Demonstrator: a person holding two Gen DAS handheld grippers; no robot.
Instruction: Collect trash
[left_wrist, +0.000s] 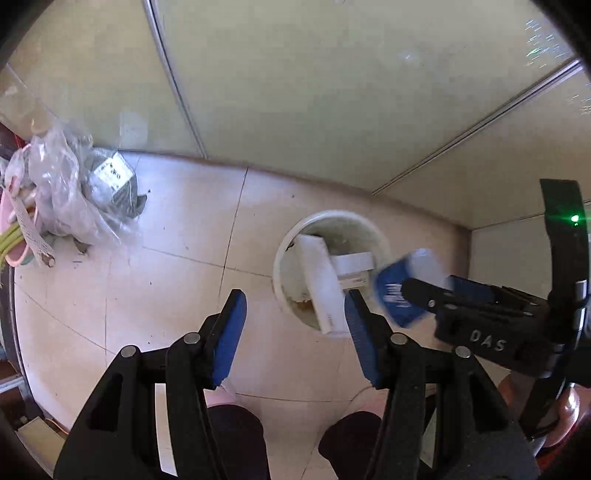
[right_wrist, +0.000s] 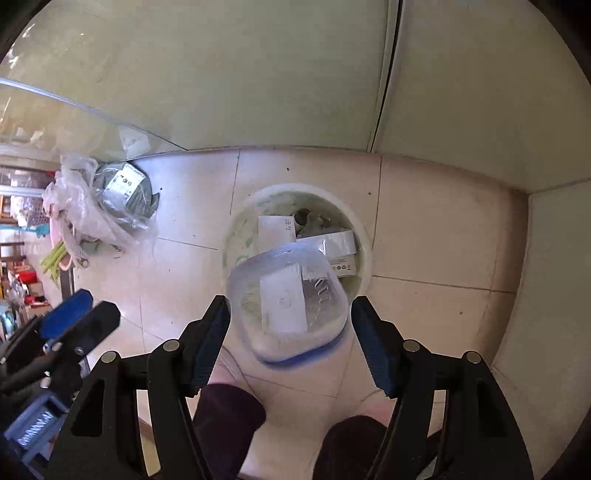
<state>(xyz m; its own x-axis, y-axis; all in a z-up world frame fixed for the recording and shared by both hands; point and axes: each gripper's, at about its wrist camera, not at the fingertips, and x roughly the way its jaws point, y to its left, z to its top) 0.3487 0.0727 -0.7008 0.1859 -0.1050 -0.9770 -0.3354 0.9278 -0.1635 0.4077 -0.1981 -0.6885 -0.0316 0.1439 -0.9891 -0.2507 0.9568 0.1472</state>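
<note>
At the far left of both views a heap of clear plastic bags (left_wrist: 64, 184) lies on the tiled floor (left_wrist: 166, 280) against the wall, with a grey labelled parcel (left_wrist: 112, 181) tucked at its side; only the right wrist view shows the cluttered shelves (right_wrist: 22, 258) further left beyond it. Moving right, the left gripper (left_wrist: 295, 310) points down at the floor with its blue-padded jaws apart and nothing between them; the right wrist view catches it only as a blurred blue tip at its lower left edge. Next comes the white round bin (left_wrist: 284, 254), standing on the floor near the wall corner and holding white cartons (left_wrist: 319, 280); the right wrist view looks further inside and shows a dark scrap at the back. Over the bin's near rim is a clear plastic container with a blue rim (right_wrist: 291, 306), blurred, sitting between the fingers of the right gripper (right_wrist: 291, 314). Those jaws stand apart and a gap shows on each side, so the pads do not press on it. The left wrist view shows the container from the side, at the right gripper's tip, with its blue printed face showing. Dark-sleeved legs show at the bottom of both views.
</note>
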